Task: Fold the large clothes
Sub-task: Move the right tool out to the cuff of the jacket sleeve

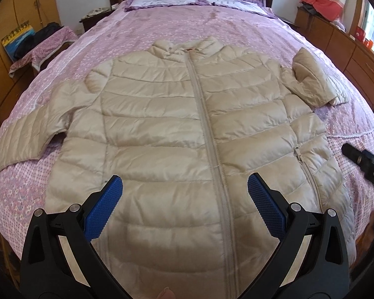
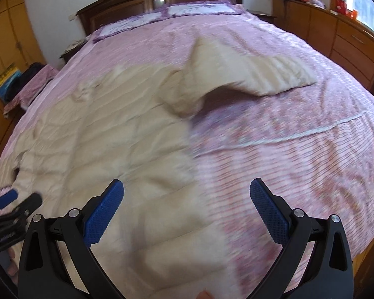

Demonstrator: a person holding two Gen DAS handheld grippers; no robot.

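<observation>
A beige quilted puffer jacket (image 1: 187,129) lies front-up and zipped on the pink bed, collar toward the headboard. Its left sleeve (image 1: 25,134) stretches out flat. Its right sleeve (image 1: 314,79) is bent and bunched. My left gripper (image 1: 184,191) is open and empty above the jacket's hem, near the zipper. My right gripper (image 2: 187,199) is open and empty over the jacket's right side edge; the jacket (image 2: 99,137) and its bent sleeve (image 2: 249,72) look blurred there. The right gripper also shows at the right edge of the left wrist view (image 1: 364,162).
The pink floral bedspread (image 1: 162,25) covers the whole bed, with pillows (image 1: 199,0) at the dark wooden headboard. A wooden dresser (image 1: 349,57) runs along the right side. A cloth-covered stand with dark clothes (image 1: 42,42) and wardrobes are on the left.
</observation>
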